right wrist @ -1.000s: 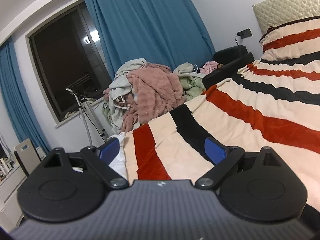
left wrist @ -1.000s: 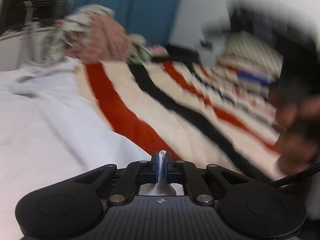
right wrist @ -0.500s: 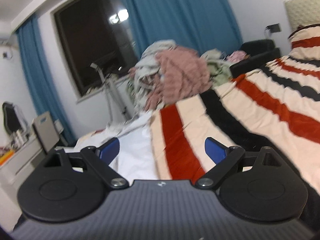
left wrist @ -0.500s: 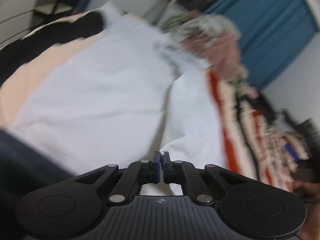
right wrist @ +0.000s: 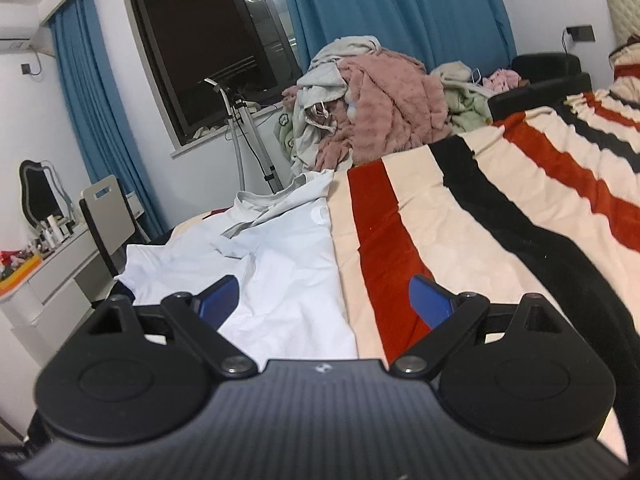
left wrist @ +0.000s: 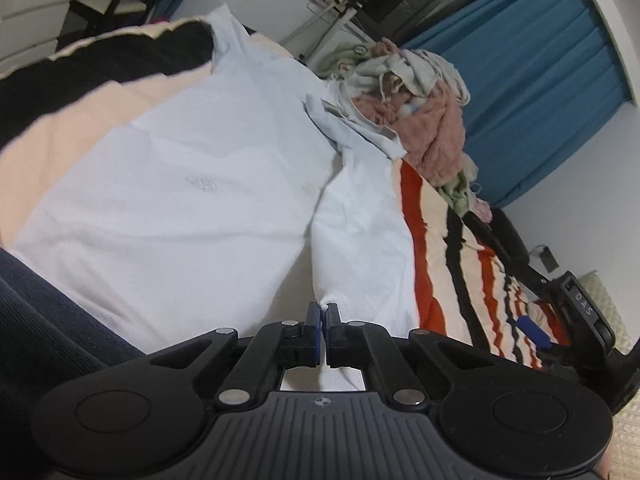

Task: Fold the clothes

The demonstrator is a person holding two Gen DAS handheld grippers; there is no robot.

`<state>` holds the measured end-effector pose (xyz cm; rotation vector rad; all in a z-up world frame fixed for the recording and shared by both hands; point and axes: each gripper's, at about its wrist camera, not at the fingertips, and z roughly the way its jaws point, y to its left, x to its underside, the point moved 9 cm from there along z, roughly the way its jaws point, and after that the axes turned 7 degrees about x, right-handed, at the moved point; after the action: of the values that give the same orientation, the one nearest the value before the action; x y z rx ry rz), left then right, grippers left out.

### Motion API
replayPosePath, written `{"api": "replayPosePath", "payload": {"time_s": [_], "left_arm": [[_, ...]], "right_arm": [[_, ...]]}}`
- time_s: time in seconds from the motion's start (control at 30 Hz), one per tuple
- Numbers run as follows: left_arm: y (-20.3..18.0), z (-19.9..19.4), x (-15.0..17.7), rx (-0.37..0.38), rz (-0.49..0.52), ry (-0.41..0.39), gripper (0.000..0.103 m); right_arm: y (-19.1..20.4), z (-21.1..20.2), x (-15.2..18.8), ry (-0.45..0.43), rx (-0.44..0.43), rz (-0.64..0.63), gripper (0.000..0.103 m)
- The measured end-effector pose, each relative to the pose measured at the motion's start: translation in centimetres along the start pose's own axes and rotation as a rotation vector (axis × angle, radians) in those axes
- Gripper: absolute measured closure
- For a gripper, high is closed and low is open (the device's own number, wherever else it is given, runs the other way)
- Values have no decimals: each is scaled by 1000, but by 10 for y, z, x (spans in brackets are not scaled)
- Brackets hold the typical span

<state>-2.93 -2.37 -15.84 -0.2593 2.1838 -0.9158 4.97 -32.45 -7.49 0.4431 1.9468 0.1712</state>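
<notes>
1. My left gripper (left wrist: 322, 314) has its blue pads pressed together on a small fold of the pale blue shirt (left wrist: 176, 184); a bit of white cloth pokes out above and below the pads.
2. In my left wrist view the shirt lies spread across the striped blanket (left wrist: 452, 264), filling the frame from about 9 o'clock to the centre, with one flap running from the pinched fold up toward 1 o'clock.
3. A faint printed mark shows on the shirt's flat panel, a little left of centre.
4. My right gripper (right wrist: 322, 296) is spread wide with nothing between its fingers (right wrist: 430, 300).
5. In the right wrist view the shirt (right wrist: 276, 264) sits from the centre out toward 10 o'clock, its right edge running along the first red stripe of the blanket (right wrist: 520, 216). The left finger is in front of the cloth; I cannot tell whether it touches.
6. The shirt's collar end lies at the far side, rumpled, near the laundry pile (right wrist: 372, 100) at 12 o'clock.
7. In the left view my right gripper (left wrist: 560, 328) shows at about 4 o'clock, over the blanket.
8. Blue curtains (right wrist: 400, 12) hang behind the pile, and a dark window (right wrist: 208, 44) sits at 11 o'clock.
9. A dark sleeve (left wrist: 48, 332) crosses the left view at 8 o'clock.
</notes>
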Motion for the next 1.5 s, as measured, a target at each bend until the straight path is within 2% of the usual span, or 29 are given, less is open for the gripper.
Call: {"api": "replayPosePath", "payload": {"time_s": [0.1,0.27,0.33,0.4,0.5,0.57,0.63,0.7,0.73,0.77,0.83,0.87,0.9,1.0,1.2,1.33,1.4,1.5], "left_arm": [[-16,1,-4,60,27,-19,101],[-67,2,-14,194,144,-71,101],[-85,0,-11,217,199,-80,101],[-92,-2,-9,205,217,-83,101],[-72,-7,-14,150,155,-80,101],[-47,-9,-16,18,149,-66,101],[-20,-3,-15,-116,150,-15,101],[1,3,-8,-194,134,50,101],[0,2,-9,-194,139,52,101],[-1,2,-10,-194,144,54,96],[-2,1,-11,-193,155,58,79],[-3,1,-12,-193,161,60,58],[-9,0,-15,-190,185,50,41],[-25,1,-32,-197,280,28,22],[-71,3,-87,-198,518,-77,0],[-78,20,-98,-163,647,-118,0],[-62,28,-94,-192,618,-141,0],[-39,32,-90,-204,523,-98,0]], "right_arm": [[-2,0,0,2,0,8,10],[-16,-1,-7,-4,7,69,10],[-23,0,-10,-8,13,99,10],[-29,0,-11,-4,21,121,10],[-37,2,-10,11,23,155,10],[-37,4,-10,20,15,167,10],[-35,6,-9,27,7,162,10],[-31,8,-7,36,0,145,10],[-28,8,-6,39,-5,135,10],[-24,8,-5,41,-10,124,10],[-17,7,-3,40,-15,102,10],[-14,6,-2,40,-16,89,10],[-10,5,-1,38,-18,75,10],[2,1,1,18,-29,31,10],[26,-8,1,-35,-73,-44,10],[39,-14,1,-74,-96,-85,10],[45,-16,1,-89,-106,-104,10],[51,-15,4,-92,-109,-126,10]]}}
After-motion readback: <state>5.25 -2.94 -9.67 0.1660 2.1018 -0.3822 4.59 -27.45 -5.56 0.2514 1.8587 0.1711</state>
